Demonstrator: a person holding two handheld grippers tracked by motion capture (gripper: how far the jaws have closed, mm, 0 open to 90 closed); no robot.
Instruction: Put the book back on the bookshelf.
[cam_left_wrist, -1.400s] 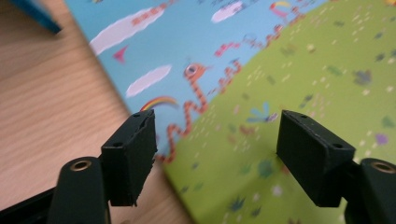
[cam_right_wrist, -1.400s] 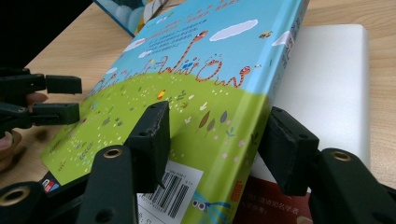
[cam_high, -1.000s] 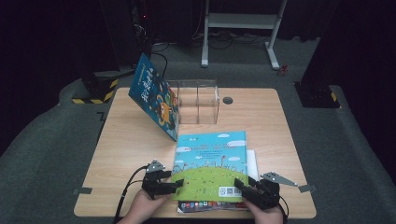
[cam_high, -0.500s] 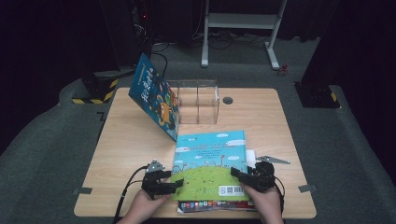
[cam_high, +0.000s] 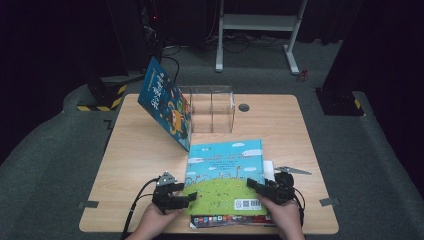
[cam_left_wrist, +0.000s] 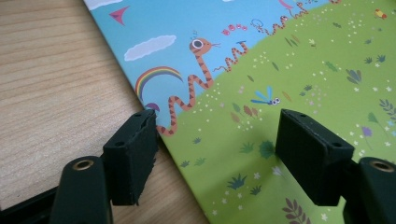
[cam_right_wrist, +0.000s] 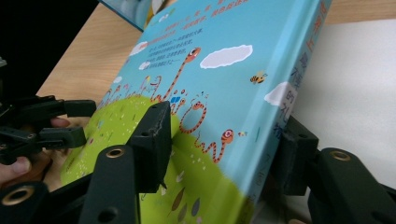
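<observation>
A picture book (cam_high: 225, 170) with a blue sky and a green hill tops a small stack near the table's front edge. My left gripper (cam_high: 190, 196) is at its left edge. In the left gripper view the book (cam_left_wrist: 280, 70) lies flat, and the open left gripper (cam_left_wrist: 217, 126) straddles that edge without pressing on it. My right gripper (cam_high: 252, 184) is at the book's right edge. Its jaws have just been closing. In the right gripper view the right gripper (cam_right_wrist: 226, 121) is shut on the book (cam_right_wrist: 224, 79), one pad on the cover and one under the spine.
A dark blue book (cam_high: 162, 102) leans against a clear plastic box (cam_high: 212, 107) at the back of the wooden table (cam_high: 140, 150). A white sheet (cam_high: 268, 167) lies under the stack's right side. A black round hole (cam_high: 243, 107) sits beside the box.
My right gripper has moved left from beyond the stack onto the top book's right edge. The left gripper has stayed put.
</observation>
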